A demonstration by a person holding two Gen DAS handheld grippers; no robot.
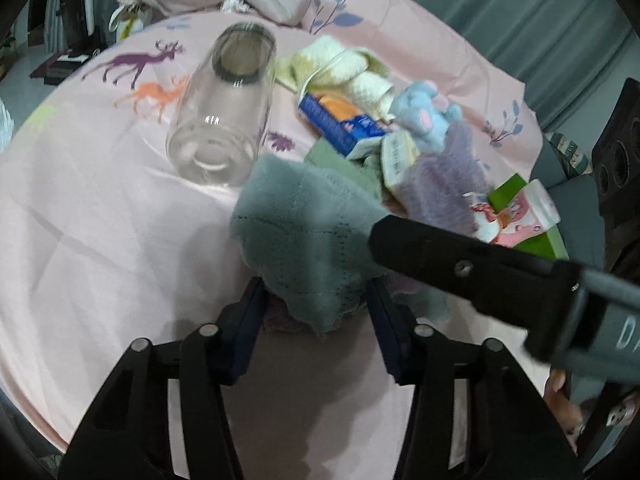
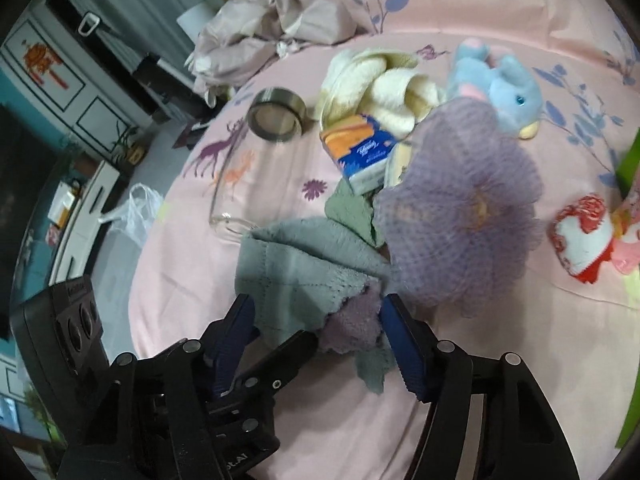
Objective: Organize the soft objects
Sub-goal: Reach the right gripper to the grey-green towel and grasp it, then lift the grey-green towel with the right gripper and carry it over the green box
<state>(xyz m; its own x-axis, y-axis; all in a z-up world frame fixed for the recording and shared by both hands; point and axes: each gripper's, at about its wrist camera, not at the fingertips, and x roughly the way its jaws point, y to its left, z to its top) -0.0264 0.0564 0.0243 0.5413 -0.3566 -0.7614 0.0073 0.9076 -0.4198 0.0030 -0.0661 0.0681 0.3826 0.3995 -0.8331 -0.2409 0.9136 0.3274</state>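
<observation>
Grey-green cloth [image 1: 304,232] lies dead ahead, bunched between both tongs: my left tongs [image 1: 316,320] and right tongs [image 2: 316,336] spread, straddling its near hem.

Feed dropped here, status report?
Both grippers, left and right, open around grey-green cloth. Glass jar lying beside it. Purple mesh puff crowding right.

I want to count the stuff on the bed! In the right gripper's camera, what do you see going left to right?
White plastic bag → metal-rimmed glass jar → blue tissue pack → purple mesh flower → red-and-white heart pillow.
</observation>
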